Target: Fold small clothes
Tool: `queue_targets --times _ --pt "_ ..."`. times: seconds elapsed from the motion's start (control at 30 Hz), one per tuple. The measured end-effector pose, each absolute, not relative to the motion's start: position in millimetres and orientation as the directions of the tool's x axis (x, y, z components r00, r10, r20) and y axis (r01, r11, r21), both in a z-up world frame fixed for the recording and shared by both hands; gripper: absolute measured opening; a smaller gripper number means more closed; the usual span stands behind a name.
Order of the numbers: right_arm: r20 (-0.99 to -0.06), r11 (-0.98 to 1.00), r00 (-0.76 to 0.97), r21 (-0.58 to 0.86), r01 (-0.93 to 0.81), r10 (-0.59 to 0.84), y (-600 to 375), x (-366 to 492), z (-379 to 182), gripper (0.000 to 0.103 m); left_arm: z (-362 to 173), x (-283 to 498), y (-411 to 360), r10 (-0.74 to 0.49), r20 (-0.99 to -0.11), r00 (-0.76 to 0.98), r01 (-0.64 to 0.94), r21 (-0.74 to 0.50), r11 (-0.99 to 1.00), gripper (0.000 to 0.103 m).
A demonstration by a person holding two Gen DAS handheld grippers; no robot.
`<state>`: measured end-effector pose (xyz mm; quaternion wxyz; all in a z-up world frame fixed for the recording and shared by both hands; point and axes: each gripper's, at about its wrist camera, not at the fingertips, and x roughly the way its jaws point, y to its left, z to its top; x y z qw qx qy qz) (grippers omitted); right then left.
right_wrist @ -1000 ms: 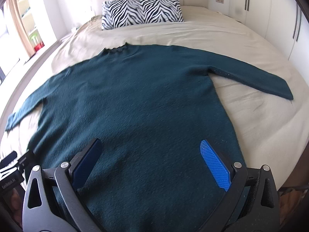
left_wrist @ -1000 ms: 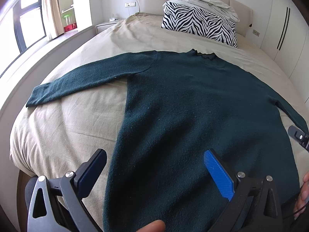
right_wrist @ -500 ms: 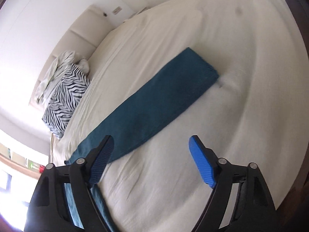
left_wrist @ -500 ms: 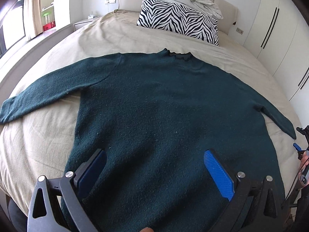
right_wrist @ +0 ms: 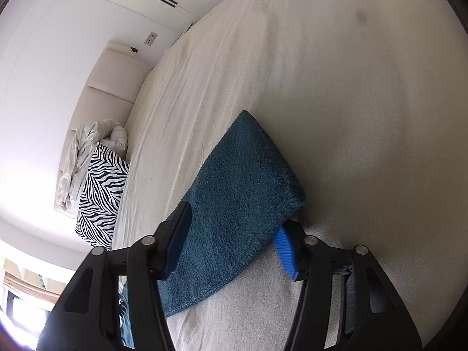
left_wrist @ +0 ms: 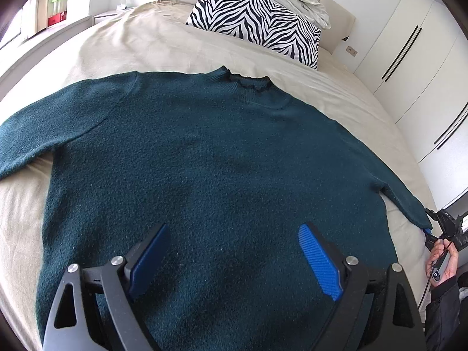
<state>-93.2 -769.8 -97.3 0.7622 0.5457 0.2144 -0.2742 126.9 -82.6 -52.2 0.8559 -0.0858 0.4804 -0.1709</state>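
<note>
Right tongs (right_wrist: 231, 239): now rolled at the sweater (left_wrist: 204, 175) cuff (right_wrist: 248, 175), closing around it, not yet pinching.
Left tongs (left_wrist: 234, 260): spread, narrowing slightly, moved over sweater body.

Dark teal knitted sweater (left_wrist: 222, 158): matt, fuzzy nap, fine lint specks. Beige bed sheet (right_wrist: 351, 87): matt woven cloth, faint creases. My fingers (left_wrist: 318, 260): ribbed blue plastic pads, matt black plastic frames, shiny metal rivets. Zebra-print cloth pillow (left_wrist: 257, 20): smooth. White wardrobe doors (left_wrist: 424, 58): smooth, slight sheen.

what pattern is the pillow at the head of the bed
Black-and-white zebra stripes on the pillow; clearest in the left wrist view.
</note>
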Motion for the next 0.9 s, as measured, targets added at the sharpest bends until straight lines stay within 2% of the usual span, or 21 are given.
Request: queue_targets --times 0.07,0.13,0.27,0.43,0.57,0.67,0.73,0.8,0.83,0.9 --pt "-0.641 0.269 0.746 0.698 0.664 -0.178 -771.1 -81.2 -92.6 0.025 -53.5 132.8 -83.4 -0.382 -0.792 0.476 0.217 -0.315 0.924 0.087" --pt "-0.654 0.290 0.736 0.680 0.673 -0.175 -767.2 -70.6 -86.9 0.015 -52.9 136.9 -80.8 -0.398 -0.785 0.476 0.217 -0.333 0.917 0.087" --pt "-0.657 0.423 0.729 0.615 0.665 -0.190 -731.4 -36.7 -49.9 0.009 -51.9 148.4 -72.4 -0.450 -0.757 0.474 0.196 -0.408 0.892 0.088" --pt "-0.643 0.688 0.758 0.504 0.522 -0.104 -623.5 40.3 8.3 0.007 -47.3 168.4 -69.2 -0.516 -0.710 0.479 0.169 -0.502 0.848 0.088" --pt "-0.643 0.881 0.765 0.380 0.281 0.033 -496.7 108.9 30.9 0.007 -50.0 182.6 -68.7 -0.593 -0.661 0.459 0.150 -0.601 0.785 0.088" --pt "-0.685 0.945 0.718 0.301 0.125 0.123 -400.1 140.5 17.3 0.007 -57.3 190.0 -67.5 -0.667 -0.616 0.420 0.123 -0.689 0.714 0.088" --pt "-0.730 0.958 0.668 0.272 0.090 0.145 -351.7 152.2 -7.9 0.008 -62.9 193.4 -69.1 -0.698 -0.598 0.394 0.108 -0.725 0.681 0.088" --pt "-0.763 0.947 0.613 0.314 0.072 0.206 -329.0 151.8 -34.4 0.009 -66.6 195.4 -73.4 -0.716 -0.590 0.374 0.103 -0.740 0.664 0.090" --pt "-0.777 0.945 0.590 0.320 0.070 0.219 -321.4 148.1 -45.4 0.015 -68.7 195.6 -75.6 -0.724 -0.586 0.364 0.099 -0.748 0.656 0.092" --pt "-0.770 0.944 0.598 0.323 0.065 0.222 -317.6 129.0 -59.3 0.017 -75.3 199.1 -83.2 -0.743 -0.579 0.336 0.078 -0.769 0.635 0.092"
